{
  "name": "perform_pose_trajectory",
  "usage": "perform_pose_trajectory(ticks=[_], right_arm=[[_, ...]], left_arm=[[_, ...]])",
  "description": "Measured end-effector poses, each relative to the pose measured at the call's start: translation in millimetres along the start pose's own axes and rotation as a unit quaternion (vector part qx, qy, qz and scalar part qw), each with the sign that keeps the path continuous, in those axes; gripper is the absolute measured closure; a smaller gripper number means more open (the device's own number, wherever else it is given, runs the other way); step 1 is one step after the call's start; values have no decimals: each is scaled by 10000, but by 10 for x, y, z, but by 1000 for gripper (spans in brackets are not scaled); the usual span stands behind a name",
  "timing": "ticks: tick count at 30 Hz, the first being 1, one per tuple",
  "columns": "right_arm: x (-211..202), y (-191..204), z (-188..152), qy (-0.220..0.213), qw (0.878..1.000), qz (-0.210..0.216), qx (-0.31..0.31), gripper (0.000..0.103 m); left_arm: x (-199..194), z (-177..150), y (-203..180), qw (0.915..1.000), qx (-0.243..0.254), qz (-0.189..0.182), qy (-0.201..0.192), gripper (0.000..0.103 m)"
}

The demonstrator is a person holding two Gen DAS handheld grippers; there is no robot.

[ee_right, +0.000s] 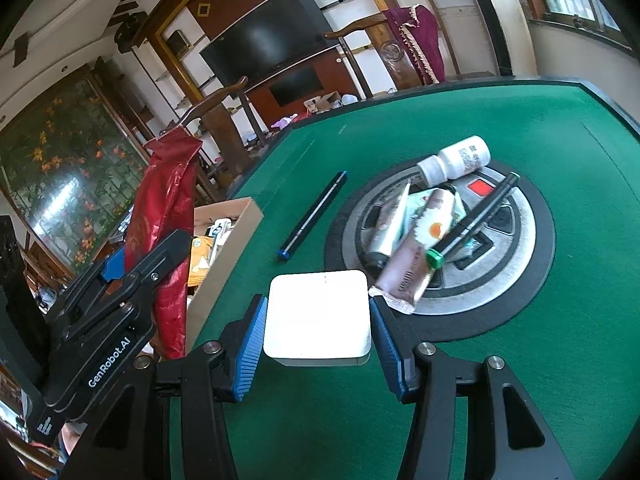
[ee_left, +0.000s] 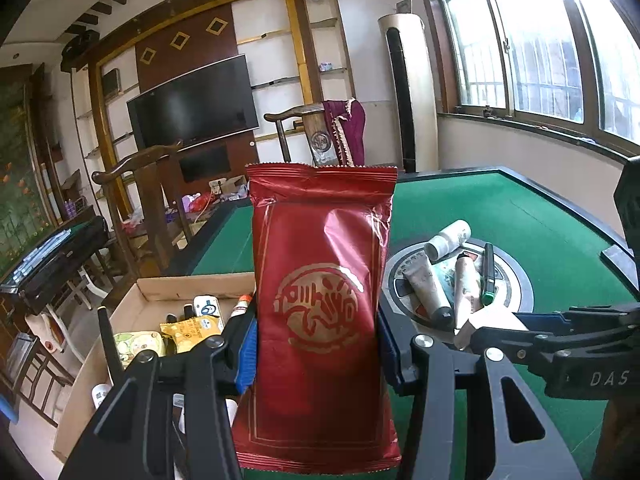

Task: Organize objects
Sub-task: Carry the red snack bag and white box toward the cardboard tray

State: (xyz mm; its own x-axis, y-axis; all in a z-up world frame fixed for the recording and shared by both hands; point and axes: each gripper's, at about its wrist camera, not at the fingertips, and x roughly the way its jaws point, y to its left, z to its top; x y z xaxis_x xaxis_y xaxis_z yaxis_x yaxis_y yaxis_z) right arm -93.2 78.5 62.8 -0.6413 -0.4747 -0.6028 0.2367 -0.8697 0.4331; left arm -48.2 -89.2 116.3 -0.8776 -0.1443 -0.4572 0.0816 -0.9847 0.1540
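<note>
- The red packet (ee_left: 320, 320), standing between the left gripper's (ee_left: 316, 344) pads, hides the table's (ee_left: 520, 216) near edge and part of the cardboard box (ee_left: 132, 312) left of it
- Box contents are partly covered by the left finger; small labels there are too small to read
- In the right wrist view the white box (ee_right: 318, 316) is overexposed between the right gripper's (ee_right: 318, 344) pads; whether they touch it cannot be told
- Tubes (ee_right: 420, 240) ahead of that gripper overlap; their print is unreadable
</note>
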Motion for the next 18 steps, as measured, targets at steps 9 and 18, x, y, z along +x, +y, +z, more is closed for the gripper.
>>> perform_pose_trajectory(ticks=[9,18], right_arm=[[127,290,92,24,9998,93,-185,47],[337,614,226,152,9987,164,-456,47]], left_arm=[[-69,38,181,9996,-172,172,-133,54],[-78,61,497,9981,-495,354,-136,54]])
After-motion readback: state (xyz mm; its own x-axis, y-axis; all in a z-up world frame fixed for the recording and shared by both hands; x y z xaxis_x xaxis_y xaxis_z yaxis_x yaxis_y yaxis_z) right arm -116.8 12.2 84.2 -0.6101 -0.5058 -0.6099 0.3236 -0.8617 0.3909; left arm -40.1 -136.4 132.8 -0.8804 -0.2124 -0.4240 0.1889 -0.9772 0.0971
